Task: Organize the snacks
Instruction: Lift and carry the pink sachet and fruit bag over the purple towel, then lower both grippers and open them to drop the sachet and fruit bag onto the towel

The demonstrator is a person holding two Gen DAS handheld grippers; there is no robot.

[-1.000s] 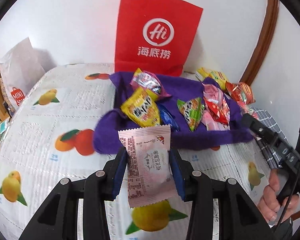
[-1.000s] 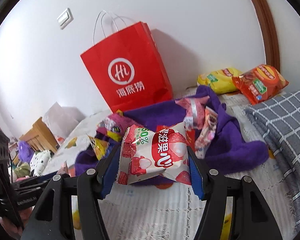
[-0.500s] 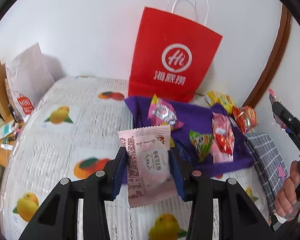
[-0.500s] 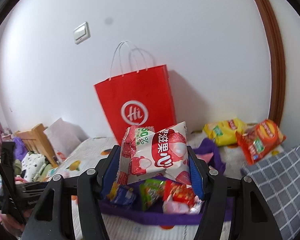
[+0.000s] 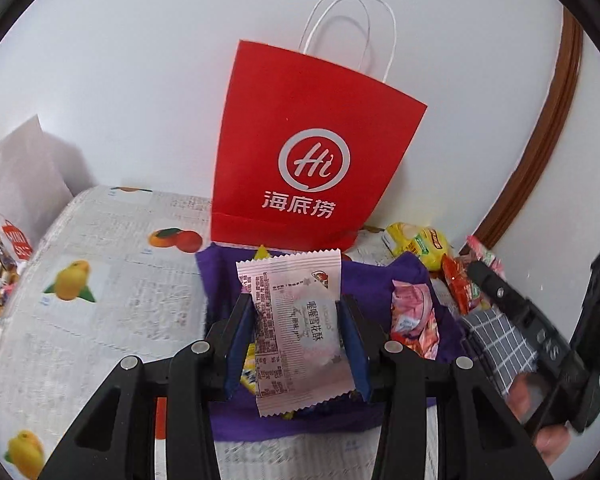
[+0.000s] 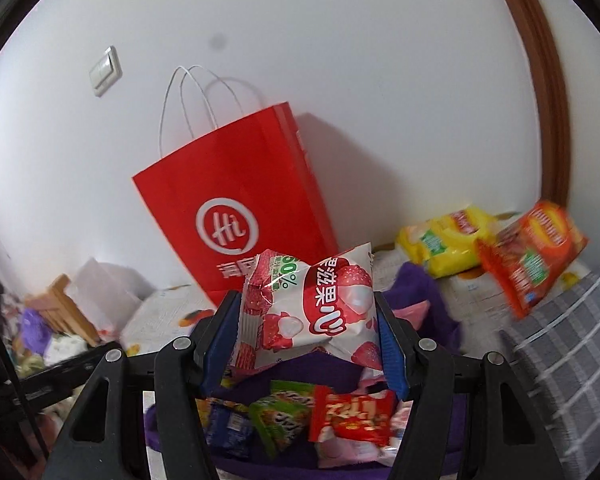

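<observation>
1. Nearest to me, my left gripper (image 5: 296,344) is clamped on a pale pink snack packet (image 5: 296,328); the blue pads press its two long sides, and it stands upright between them with its printed back facing the camera.
2. My right gripper (image 6: 308,344) is pinching a white and red lychee-print snack bag (image 6: 312,312), puffy and slightly tilted, with both pads against its sides.
3. Just beyond and below both grippers lies a purple cloth (image 5: 220,280) spread on the fruit-print bedsheet (image 5: 100,300). On the cloth, in the right wrist view, I see a red packet (image 6: 356,416), a green packet (image 6: 284,416) and a blue packet (image 6: 228,428) close together. The left view shows a pink-and-red packet (image 5: 414,316) on the cloth's right part.
4. At the right edge of the left view, the other gripper's black body shows over a grey checked blanket (image 5: 500,344), with blurred fingertips (image 5: 556,440) beneath it.
5. Farther back, a yellow chip bag (image 6: 448,240) and an orange chip bag (image 6: 536,252) lie side by side near the wall, the orange one overlapping the blanket's edge.
6. Farthest, a red paper bag (image 5: 312,160) with white handles stands upright against the white wall, directly behind the cloth.
</observation>
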